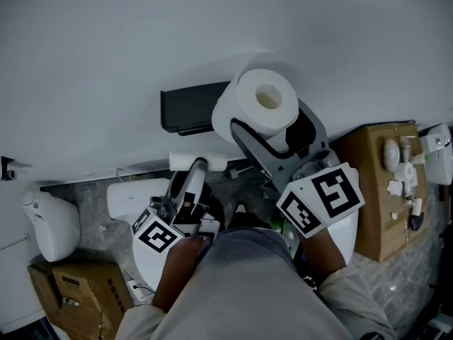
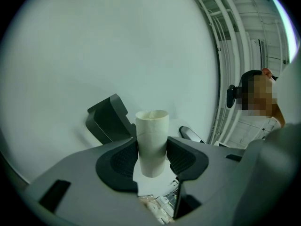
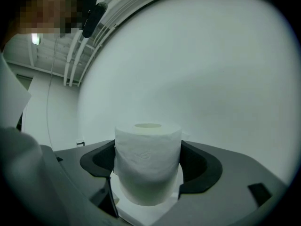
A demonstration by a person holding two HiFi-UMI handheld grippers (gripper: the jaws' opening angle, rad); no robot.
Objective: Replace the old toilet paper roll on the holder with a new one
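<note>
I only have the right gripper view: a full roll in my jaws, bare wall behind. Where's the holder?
Observer: In the head view the black holder is on the wall, just left of your roll.
Operator: Is the old roll off it?
Observer: No roll shows on it. The left gripper is shut on a bare tube.
Operator: Where is that tube held?
Observer: Below the holder in the head view, apart from it.
</note>
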